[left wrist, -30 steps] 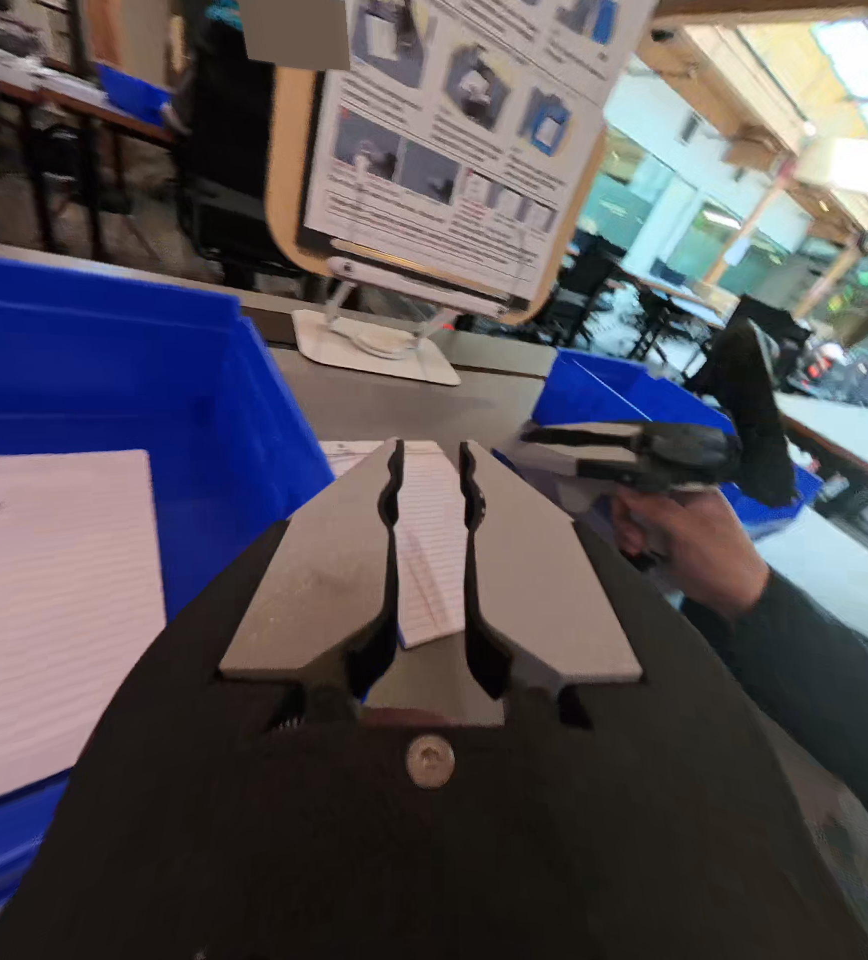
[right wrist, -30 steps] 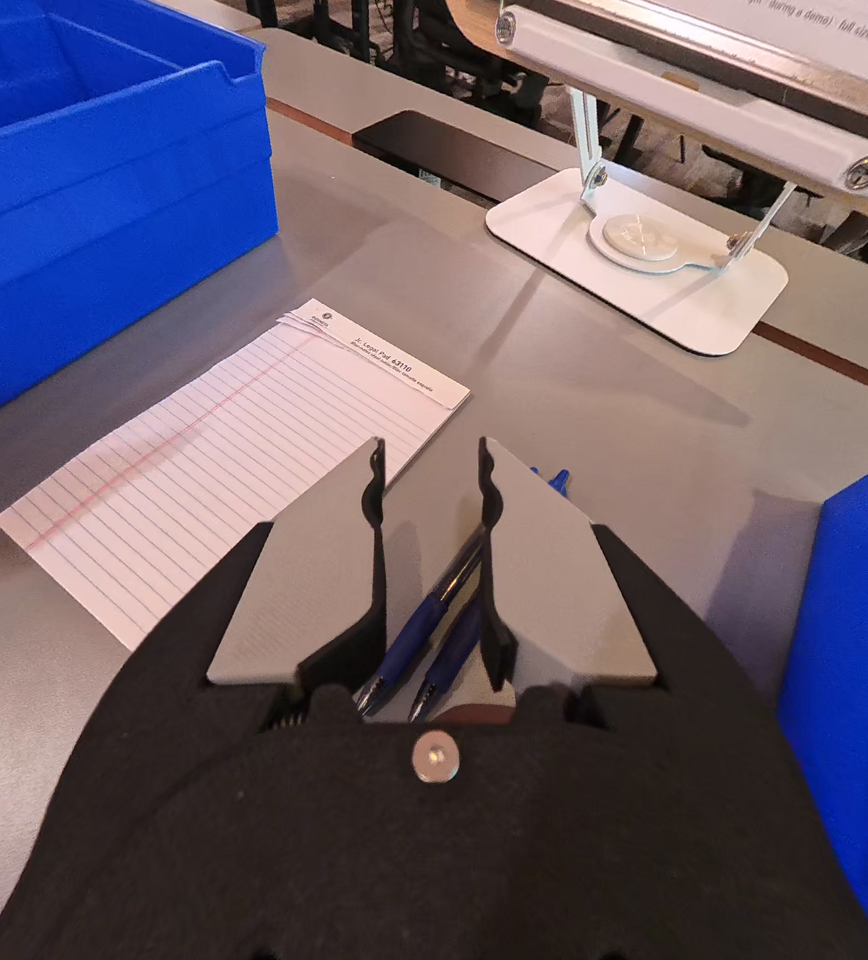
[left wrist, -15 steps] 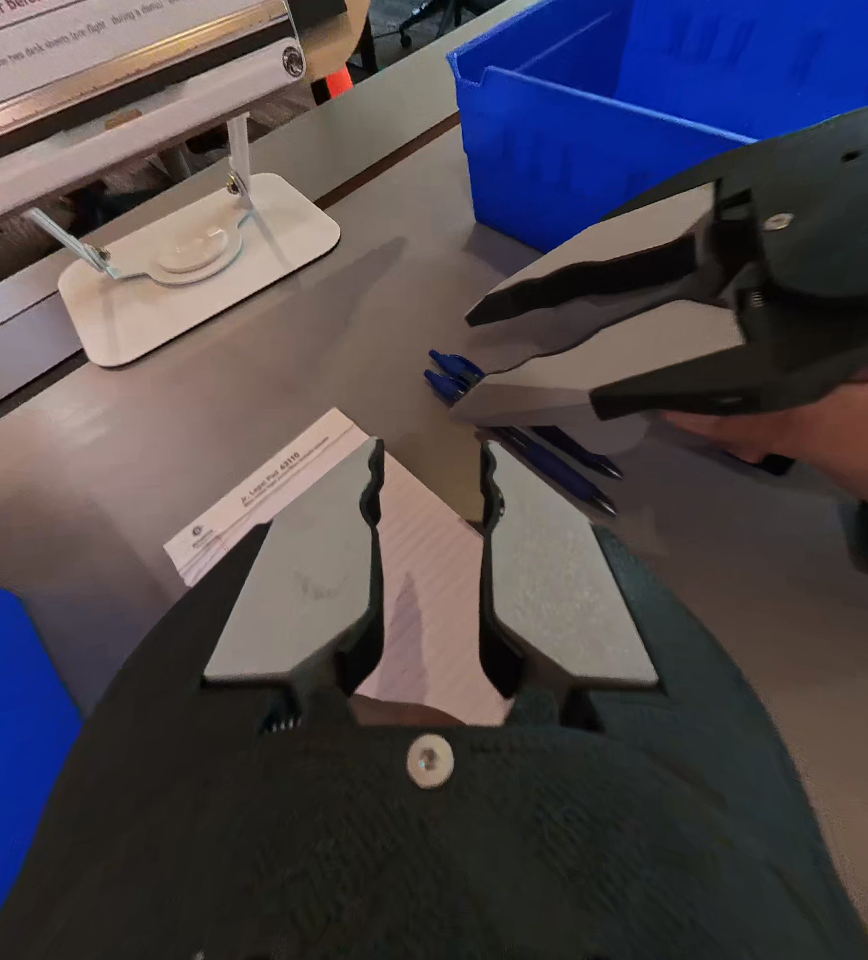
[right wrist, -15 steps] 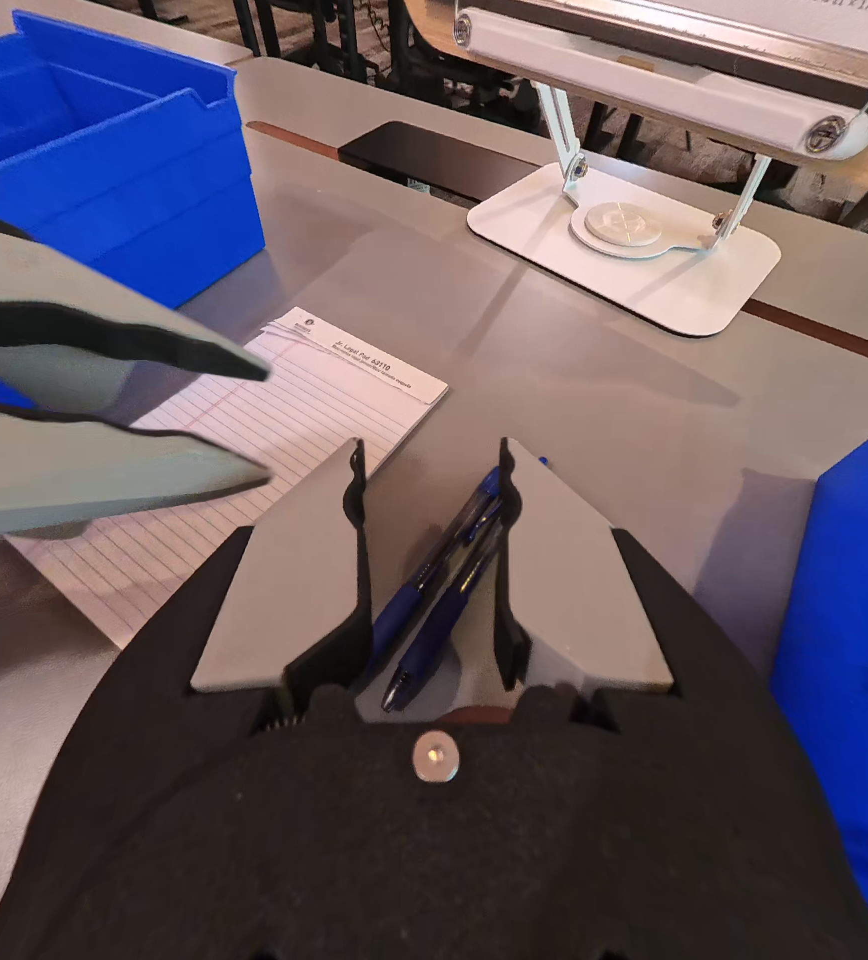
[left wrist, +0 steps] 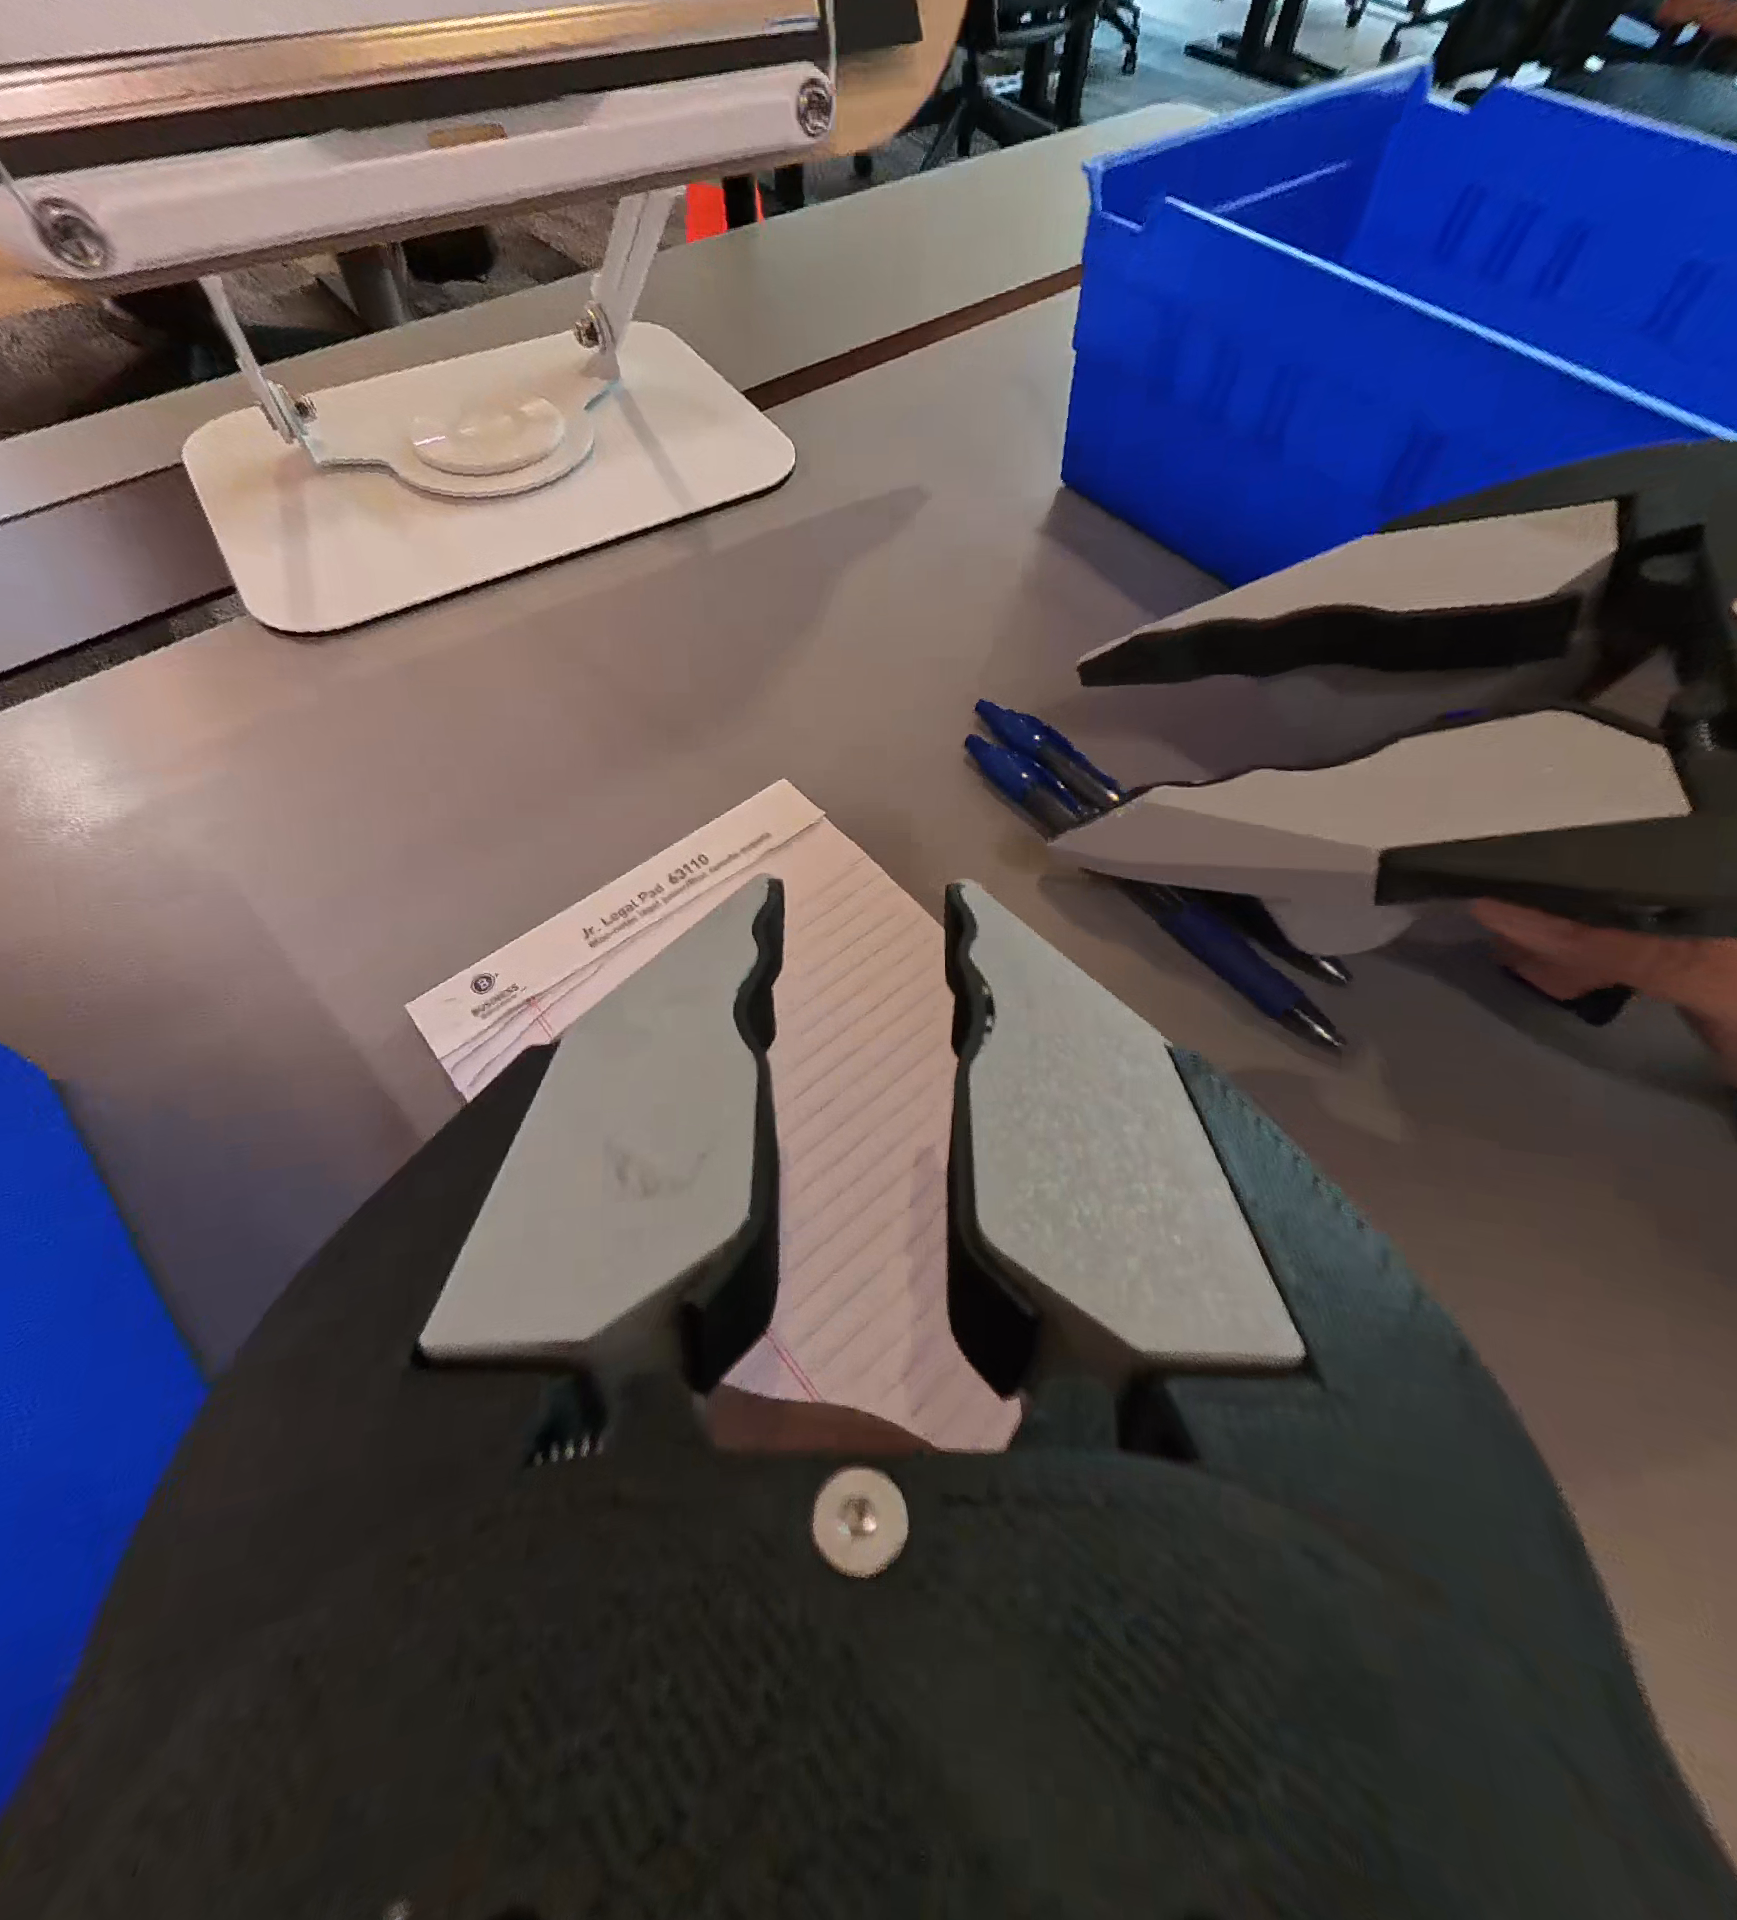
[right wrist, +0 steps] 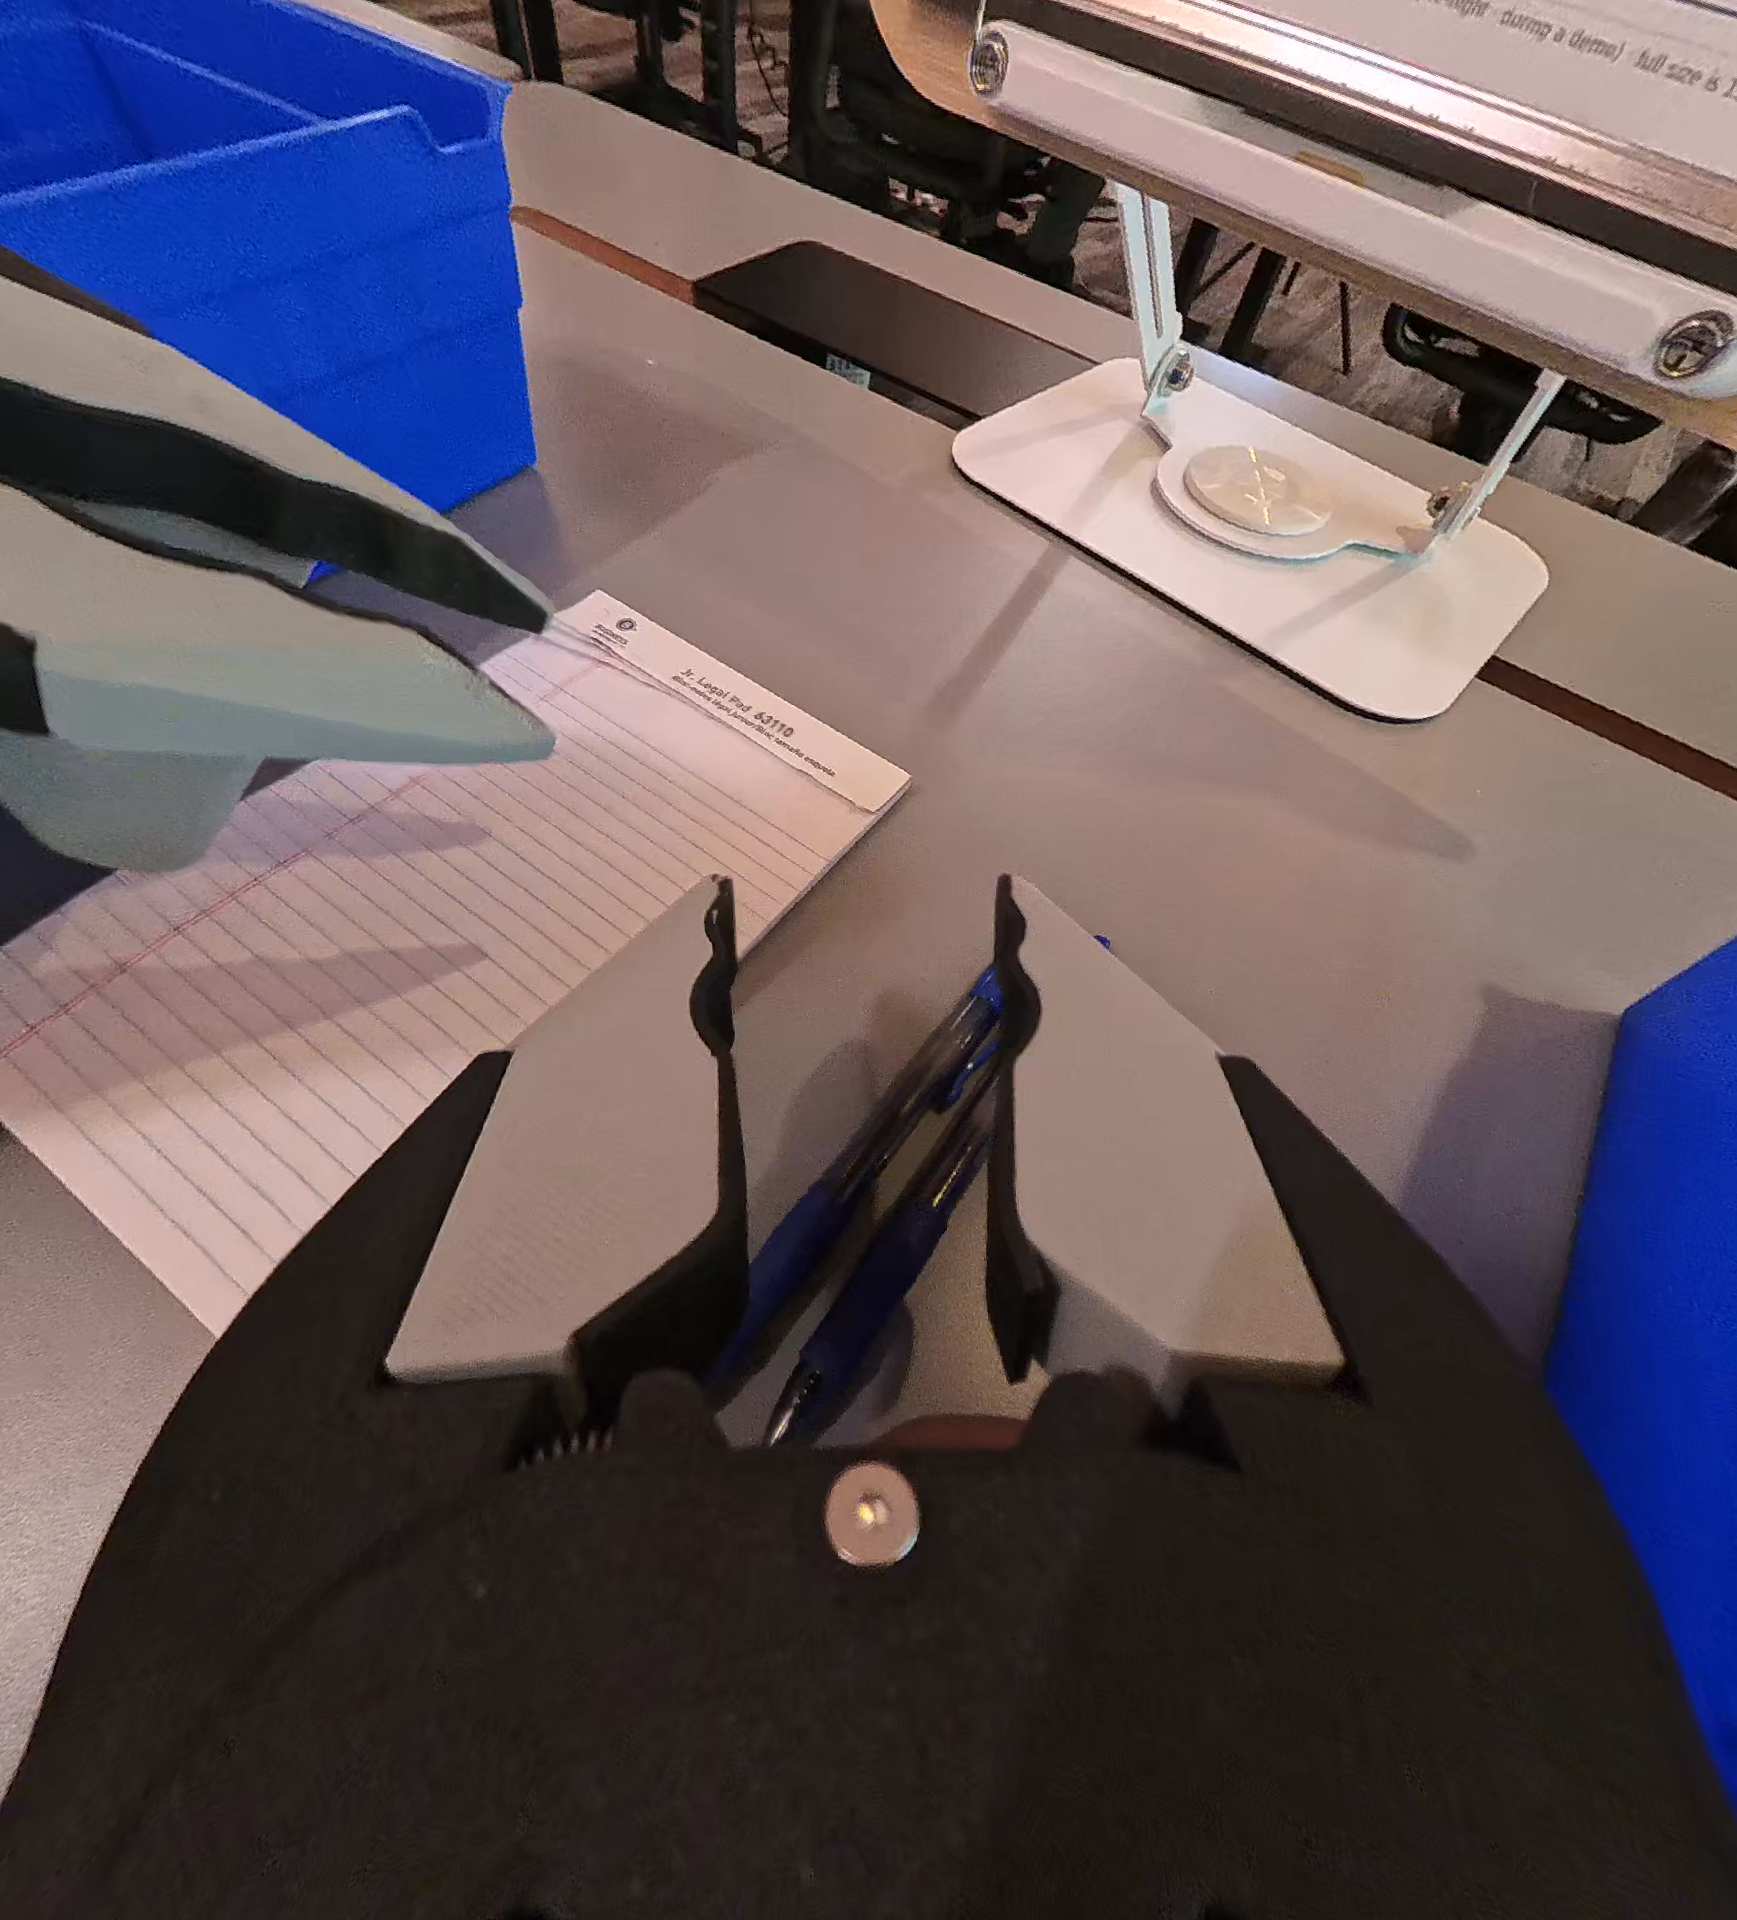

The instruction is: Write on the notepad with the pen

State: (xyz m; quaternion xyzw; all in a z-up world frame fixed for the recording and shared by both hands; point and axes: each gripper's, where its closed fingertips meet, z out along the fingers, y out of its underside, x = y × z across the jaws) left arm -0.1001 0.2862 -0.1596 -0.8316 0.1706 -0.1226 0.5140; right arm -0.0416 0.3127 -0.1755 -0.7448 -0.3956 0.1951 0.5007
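Observation:
A white lined notepad (left wrist: 853,1091) lies flat on the grey table; it also shows in the right wrist view (right wrist: 407,935). Two blue pens (right wrist: 874,1174) lie side by side to the right of the pad, also seen in the left wrist view (left wrist: 1207,935). My left gripper (left wrist: 864,904) is open and empty, hovering over the pad. My right gripper (right wrist: 864,904) is open, low over the two pens, which lie between its fingers. It also shows in the left wrist view (left wrist: 1082,758); the left gripper shows in the right wrist view (right wrist: 542,675).
A white stand base (left wrist: 490,468) holding a poster board sits at the table's back. A blue bin (left wrist: 1415,343) stands right of the pens. Another blue bin (right wrist: 220,229) stands left of the pad. A hand (left wrist: 1674,997) holds the right gripper.
My left gripper swung from pointing across the room down over the notepad. My right gripper opened wider and lowered around the two pens.

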